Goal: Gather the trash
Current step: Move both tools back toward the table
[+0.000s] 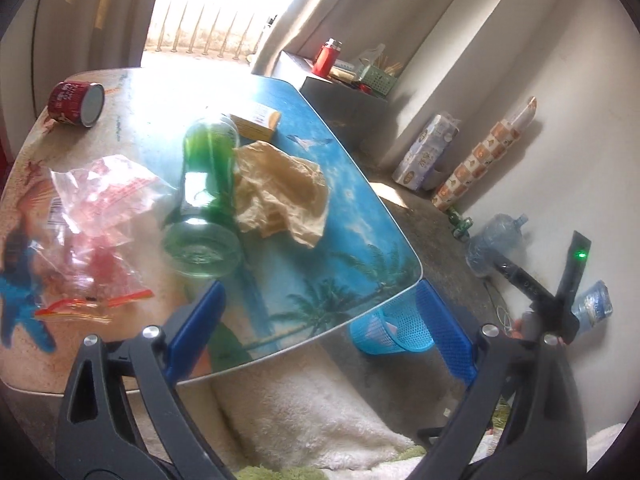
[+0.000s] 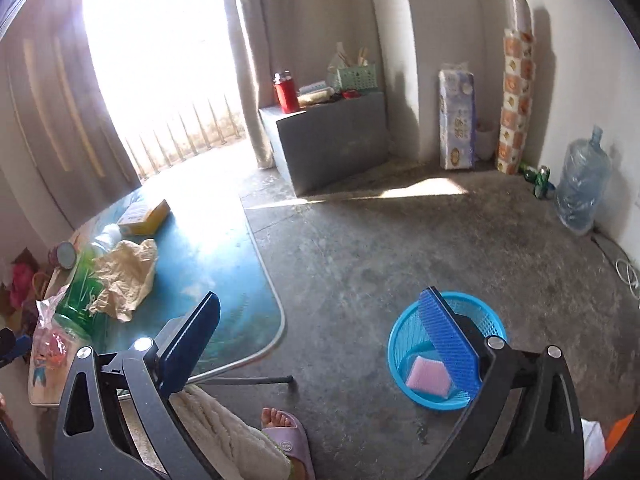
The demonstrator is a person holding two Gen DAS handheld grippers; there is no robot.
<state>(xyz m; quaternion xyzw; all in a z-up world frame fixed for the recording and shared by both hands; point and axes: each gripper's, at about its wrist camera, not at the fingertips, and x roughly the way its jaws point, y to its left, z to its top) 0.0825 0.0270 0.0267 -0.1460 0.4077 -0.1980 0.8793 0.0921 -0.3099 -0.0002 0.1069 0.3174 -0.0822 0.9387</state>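
Observation:
On the low beach-print table lie a green bottle on its side, a crumpled brown paper, a clear plastic bag with red print, a red can and a yellow box. My left gripper hangs open over the table's near corner, with nothing between its blue fingers. My right gripper is open and empty above the floor, beside a blue mesh basket holding a pink packet. The right wrist view shows the bottle and paper at its left.
The blue basket stands on the concrete floor just past the table's corner. A grey block with a red flask sits by the curtain. A big water jug stands by the wall. A person's slippered foot is near.

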